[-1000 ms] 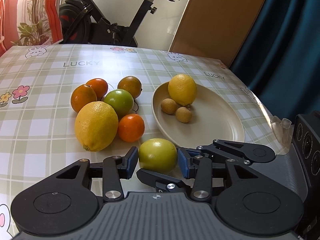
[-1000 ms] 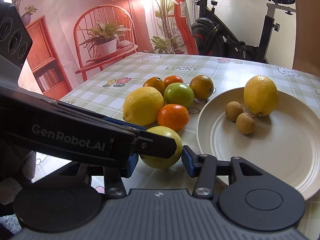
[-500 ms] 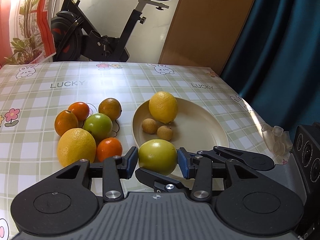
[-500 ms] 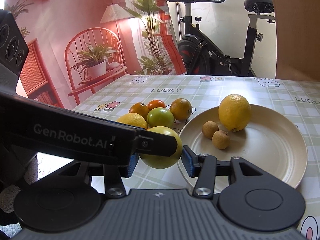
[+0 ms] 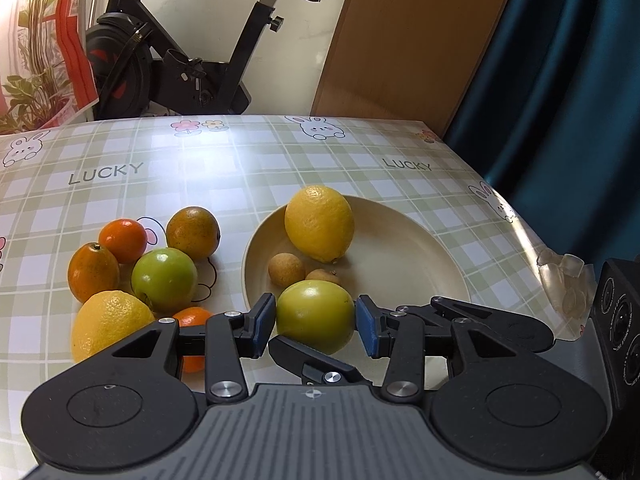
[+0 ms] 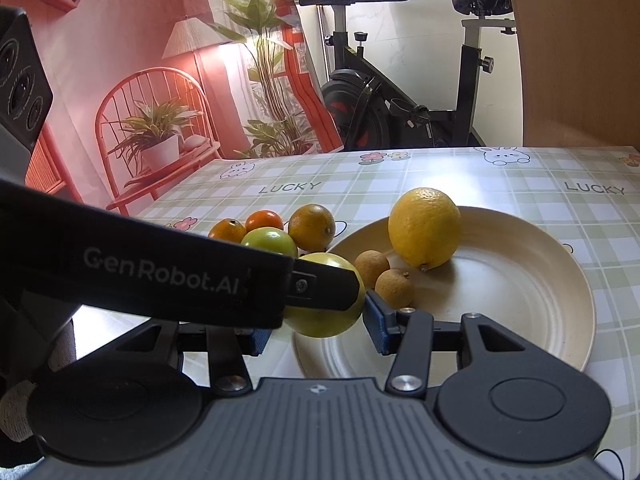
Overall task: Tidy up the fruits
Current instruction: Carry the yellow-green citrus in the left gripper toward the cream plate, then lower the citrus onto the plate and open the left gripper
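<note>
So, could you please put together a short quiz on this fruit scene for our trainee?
1. How many fruits rest on the plate?
2. True or false: the left gripper is empty.
3. What stands behind the table? A) an exercise bike B) a fridge C) a sofa

Key
1. Three: a lemon and two small brown fruits.
2. False: its pads press on a yellow-green fruit.
3. A, the exercise bike.
</note>
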